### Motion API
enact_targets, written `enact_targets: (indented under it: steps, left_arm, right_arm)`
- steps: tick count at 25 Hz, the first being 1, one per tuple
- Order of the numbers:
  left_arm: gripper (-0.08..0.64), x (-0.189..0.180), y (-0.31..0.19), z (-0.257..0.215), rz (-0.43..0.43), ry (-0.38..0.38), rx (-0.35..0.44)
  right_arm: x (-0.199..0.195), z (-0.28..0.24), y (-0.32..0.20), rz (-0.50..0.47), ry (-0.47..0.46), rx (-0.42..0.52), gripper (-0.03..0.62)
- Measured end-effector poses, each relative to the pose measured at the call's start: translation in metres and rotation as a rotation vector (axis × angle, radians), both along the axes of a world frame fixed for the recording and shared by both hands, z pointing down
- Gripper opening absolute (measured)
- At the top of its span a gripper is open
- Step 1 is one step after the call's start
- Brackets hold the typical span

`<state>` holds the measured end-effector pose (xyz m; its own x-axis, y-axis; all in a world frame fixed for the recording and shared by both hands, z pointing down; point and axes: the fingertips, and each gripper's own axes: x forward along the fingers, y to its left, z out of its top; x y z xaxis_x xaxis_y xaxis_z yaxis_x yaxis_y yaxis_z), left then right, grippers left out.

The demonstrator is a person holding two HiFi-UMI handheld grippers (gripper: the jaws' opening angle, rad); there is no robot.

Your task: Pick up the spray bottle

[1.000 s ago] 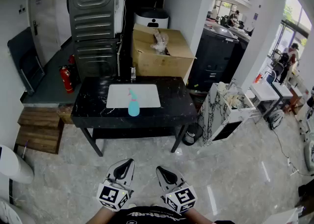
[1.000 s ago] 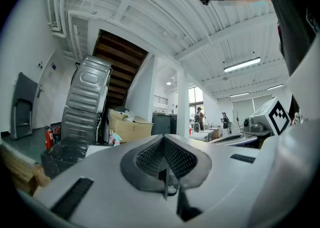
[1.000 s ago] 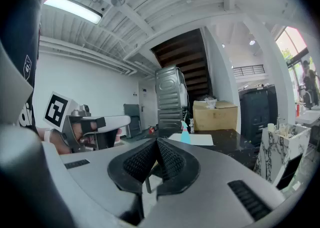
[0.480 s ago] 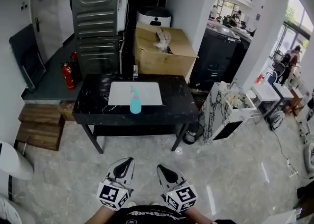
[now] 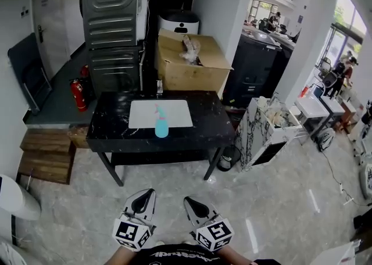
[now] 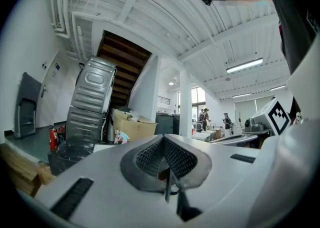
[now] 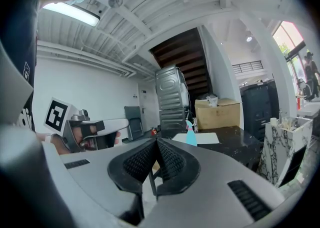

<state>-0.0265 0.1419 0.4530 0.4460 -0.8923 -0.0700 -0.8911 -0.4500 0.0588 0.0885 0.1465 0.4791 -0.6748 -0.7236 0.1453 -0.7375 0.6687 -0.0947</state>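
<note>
Down at the bottom of the head view, close to my body, sit both my claws: left claw (image 5: 143, 199) and right claw (image 5: 195, 204), side by side, pointing fwd toward the black table (image 5: 110, 133). Both are pinched fully together w/ nothing btwn the pads; each claw's own view shows the ribbed pads meeting and no object there. The spray bottle (image 5: 161, 125), teal w/ a pinkish trigger head, stands upright on the table at the near edge of the white mat (image 5: 174, 111), well apart from me across a stretch of floor (image 5: 261, 200). Progress-wise: basically nothing done yet. The bottle is untouched and not lifted. Left to do, as I judge it: close the gap to the table, open one claw, get it round the bottle body, squeeze, lift. Count: 2 claws, 1 spray bottle, 1 table, 1 white mat, 1 small clear item (image 5: 158, 87) at the table's far edge (too small to ID), 1 cardboard box (image 5: 192, 63) behind the table, 1 red extinguisher (image 5: 77, 94) off to the left, poss. a 2nd behind it, can't tell.
</note>
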Motion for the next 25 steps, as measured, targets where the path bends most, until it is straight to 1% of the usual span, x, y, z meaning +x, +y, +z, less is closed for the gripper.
enact_targets:
  steps: [4, 9, 13, 15, 19, 25]
  left_arm:
    - [0.015, -0.012, -0.001, 0.005, 0.025, -0.001, 0.004]
    - [0.015, -0.023, -0.004, 0.014, 0.028, 0.013, -0.004]
    - [0.015, -0.031, -0.016, 0.019, 0.027, 0.03, -0.018]
    - [0.015, -0.034, -0.029, 0.023, 0.031, 0.027, -0.019]
    - [0.015, -0.04, -0.064, 0.026, 0.01, 0.019, -0.019]
    - [0.015, -0.048, -0.147, 0.025, -0.031, -0.007, -0.016]
  right_arm:
    - [-0.012, 0.002, 0.003, 0.027, -0.006, 0.007, 0.037]
    - [-0.022, 0.014, 0.004, 0.037, 0.005, -0.001, 0.037]
    - [-0.028, 0.018, -0.005, 0.049, 0.01, -0.011, 0.037]
    - [-0.031, 0.019, -0.016, 0.053, 0.009, -0.01, 0.037]
    - [-0.034, 0.025, -0.055, 0.051, -0.004, -0.012, 0.037]
    - [-0.042, 0.019, -0.149, -0.001, -0.028, 0.001, 0.037]
